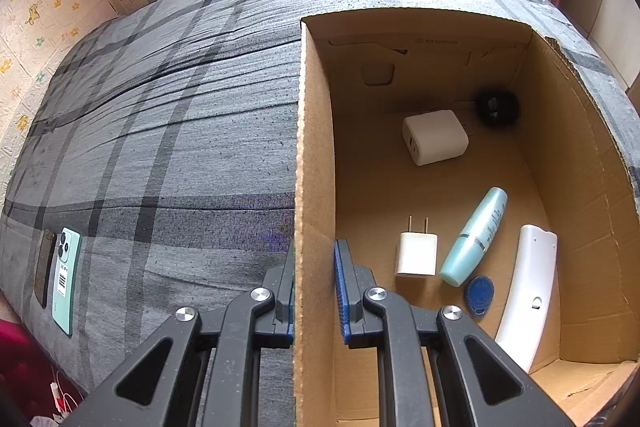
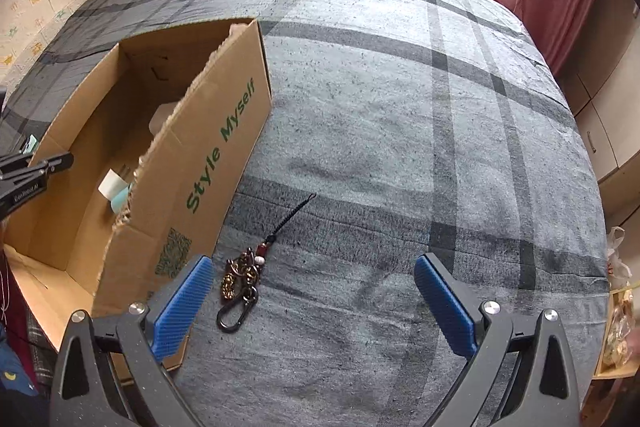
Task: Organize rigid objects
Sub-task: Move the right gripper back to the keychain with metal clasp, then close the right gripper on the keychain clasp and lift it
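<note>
- We see two phones [image 1: 60, 273] lying side by side at the far left on a grey plaid bedcover [image 1: 180, 131], their long axes running away from us; one is dark, the other mint green with a barcode sticker.
- Our left gripper [image 1: 314, 291] is clamped on the left wall of a cardboard box [image 1: 314, 147], one blue ribbed pad on each face of the corrugated board.
- Inside the box, left to right: a small white charger [image 1: 416, 253] lies flat with its two metal prongs pointing to the far wall; a larger white cube charger [image 1: 435, 136] sits further back, prongs to the right; a pale teal bottle [image 1: 476, 237] lies tilted, its long axis rising to the upper right; a round blue tag [image 1: 479, 294] rests at the bottle's near end; a long white curved remote [image 1: 528, 295] leans along the right wall; a dark round object [image 1: 498, 107] sits in the far corner, too blurred to identify.
- In the right wrist view, the box's outer wall carries green lettering, "Style Myself".
- Just beside the box on the cover lies a keychain [image 2: 240, 283]: a black carabiner nearest us, brassy chain links, beads, then a thin black cord pointing to the upper right.
- Our right gripper [image 2: 316, 303] hangs above the cover with its jaws spread wide and holds nothing; the keychain lies just inside its left finger.
</note>
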